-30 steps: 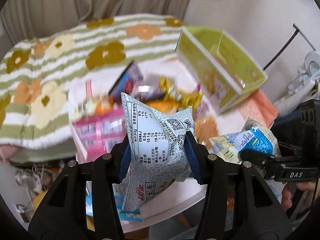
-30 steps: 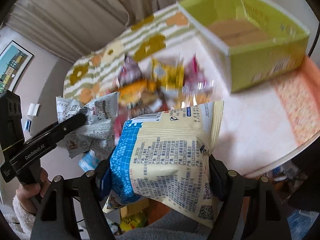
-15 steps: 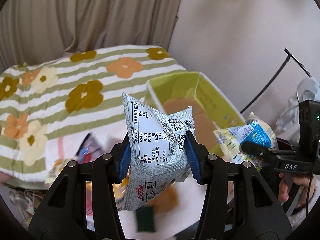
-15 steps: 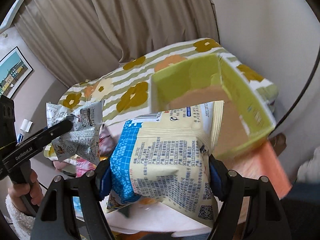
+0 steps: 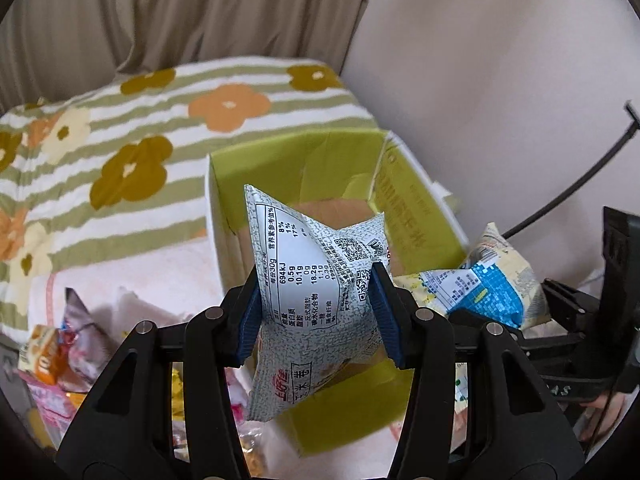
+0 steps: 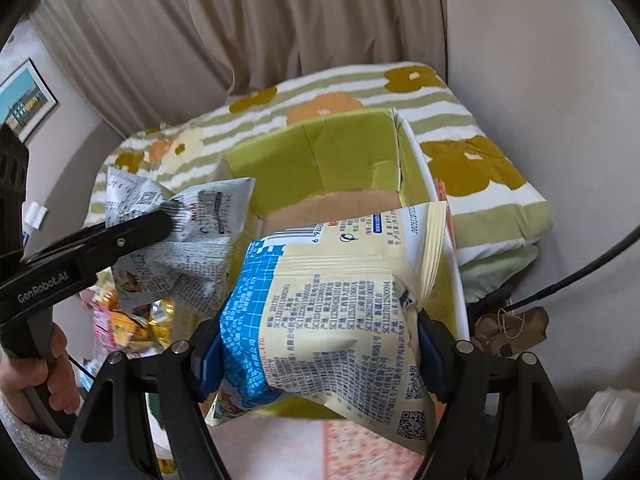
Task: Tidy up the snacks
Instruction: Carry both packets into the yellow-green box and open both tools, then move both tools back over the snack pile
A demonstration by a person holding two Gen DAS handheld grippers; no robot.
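Both packets had swung from the snack pile to the box (image 5: 416, 216). Left claw (image 5: 316, 312) pinched the grey packet (image 5: 312, 292) upright, reading "694KJ". Right claw (image 6: 316, 352) pinched the blue packet (image 6: 332, 312), long axis tilted, over the box (image 6: 320, 152); "GenRobot.AI" showed beside it.

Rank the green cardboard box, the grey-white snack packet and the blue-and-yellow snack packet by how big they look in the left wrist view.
1. Green cardboard box, largest.
2. Grey-white snack packet, enlarged by nearness to the camera.
3. Blue-and-yellow snack packet, smallest, but partly hidden; the two packets' true sizes are unsure.
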